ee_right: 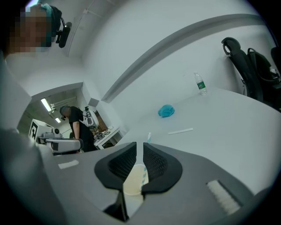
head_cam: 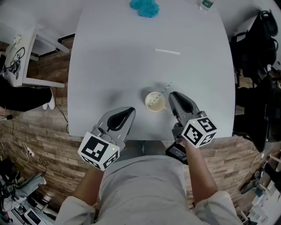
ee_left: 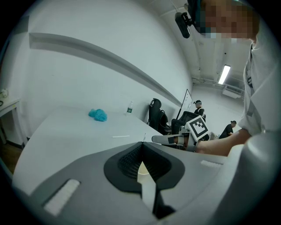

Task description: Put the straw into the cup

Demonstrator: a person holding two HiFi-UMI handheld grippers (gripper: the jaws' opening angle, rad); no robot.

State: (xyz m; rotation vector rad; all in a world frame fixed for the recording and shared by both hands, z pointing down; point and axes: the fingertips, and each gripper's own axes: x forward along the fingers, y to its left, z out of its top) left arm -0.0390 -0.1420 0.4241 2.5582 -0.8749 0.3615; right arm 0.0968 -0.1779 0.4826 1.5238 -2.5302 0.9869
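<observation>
A small cream paper cup (head_cam: 155, 101) stands near the front edge of the white table (head_cam: 109, 52). A striped straw (head_cam: 166, 88) leans out of it to the upper right. My right gripper (head_cam: 172, 94) hovers just right of the cup, its jaws a narrow slit apart and holding nothing. In the right gripper view (ee_right: 139, 145) the cup (ee_right: 131, 182) and straw tip (ee_right: 149, 137) show beyond the jaws. My left gripper (head_cam: 131, 109) sits left of the cup, shut and empty. The left gripper view (ee_left: 141, 146) looks past its jaws to the cup (ee_left: 142, 170).
A white paper strip (head_cam: 167, 52) lies farther back on the table. A blue bundle (head_cam: 145, 7) and a bottle (head_cam: 205, 3) are at the far edge. Black chairs and bags (head_cam: 259, 39) stand to the right, and a white side table (head_cam: 17, 57) to the left.
</observation>
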